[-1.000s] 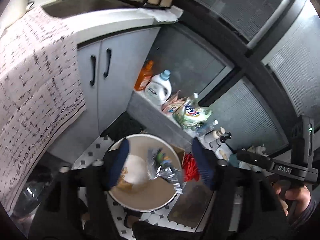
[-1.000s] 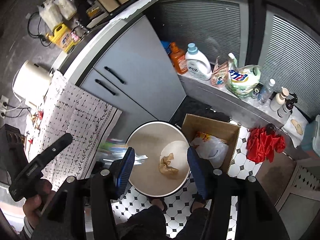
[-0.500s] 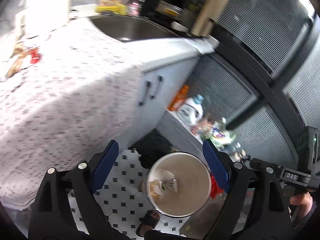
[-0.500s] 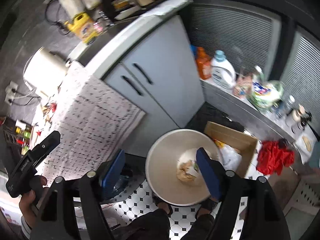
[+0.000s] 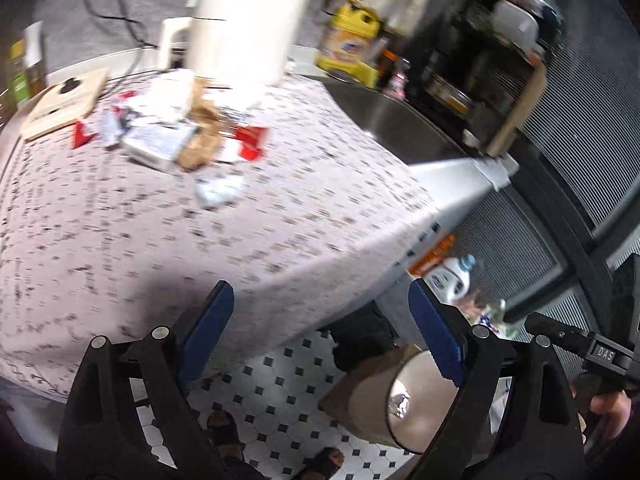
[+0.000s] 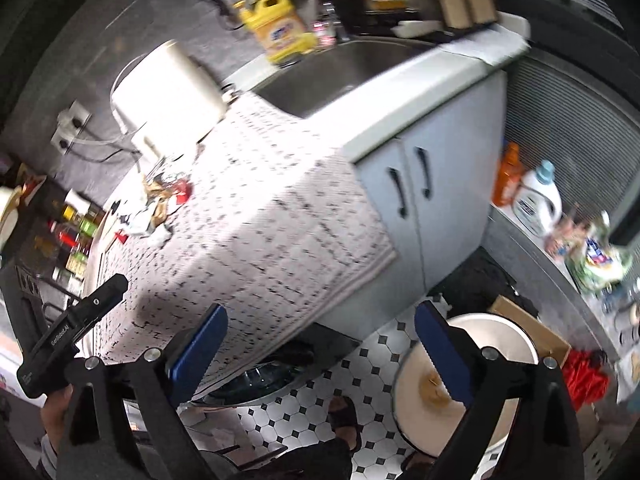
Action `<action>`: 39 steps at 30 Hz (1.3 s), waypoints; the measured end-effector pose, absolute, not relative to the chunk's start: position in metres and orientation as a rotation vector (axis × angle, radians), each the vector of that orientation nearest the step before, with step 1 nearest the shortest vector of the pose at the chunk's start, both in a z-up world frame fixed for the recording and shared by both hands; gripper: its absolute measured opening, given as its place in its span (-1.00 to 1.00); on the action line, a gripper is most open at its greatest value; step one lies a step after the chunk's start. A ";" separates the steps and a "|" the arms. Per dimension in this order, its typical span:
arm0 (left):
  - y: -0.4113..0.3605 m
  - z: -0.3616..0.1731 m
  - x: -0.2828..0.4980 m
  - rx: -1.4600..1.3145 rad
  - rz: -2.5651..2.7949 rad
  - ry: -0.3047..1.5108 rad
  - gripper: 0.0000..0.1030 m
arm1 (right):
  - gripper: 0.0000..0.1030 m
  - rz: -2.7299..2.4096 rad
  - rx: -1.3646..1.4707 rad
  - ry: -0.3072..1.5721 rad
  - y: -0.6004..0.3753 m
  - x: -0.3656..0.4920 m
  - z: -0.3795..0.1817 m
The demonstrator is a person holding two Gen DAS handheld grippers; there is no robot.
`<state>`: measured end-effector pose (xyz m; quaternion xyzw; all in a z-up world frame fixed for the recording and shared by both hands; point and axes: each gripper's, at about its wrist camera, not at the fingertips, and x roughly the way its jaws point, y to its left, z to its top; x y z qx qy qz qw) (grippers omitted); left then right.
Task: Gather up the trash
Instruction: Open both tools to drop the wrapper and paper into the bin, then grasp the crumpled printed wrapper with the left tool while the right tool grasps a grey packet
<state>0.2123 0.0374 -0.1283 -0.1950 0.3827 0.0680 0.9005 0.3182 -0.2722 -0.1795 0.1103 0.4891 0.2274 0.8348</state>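
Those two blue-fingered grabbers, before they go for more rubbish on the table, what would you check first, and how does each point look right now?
1. Left gripper empty, jaws have just been opening: ok.
2. Right gripper empty, jaws have just been opening: ok.
3. Rubbish left to collect: scraps lie on the tablecloth near the white jug: ok.
4. Bin open, beside the table on the floor: ok.
5. Which scrap is easiest to pinch: cannot tell, the pile is blurred.
6. Path to the pile free of obstacles: ok.
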 end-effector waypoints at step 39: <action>0.307 -0.153 0.272 -0.446 0.232 0.761 0.26 | 0.65 0.590 0.033 1.021 0.014 0.359 -0.168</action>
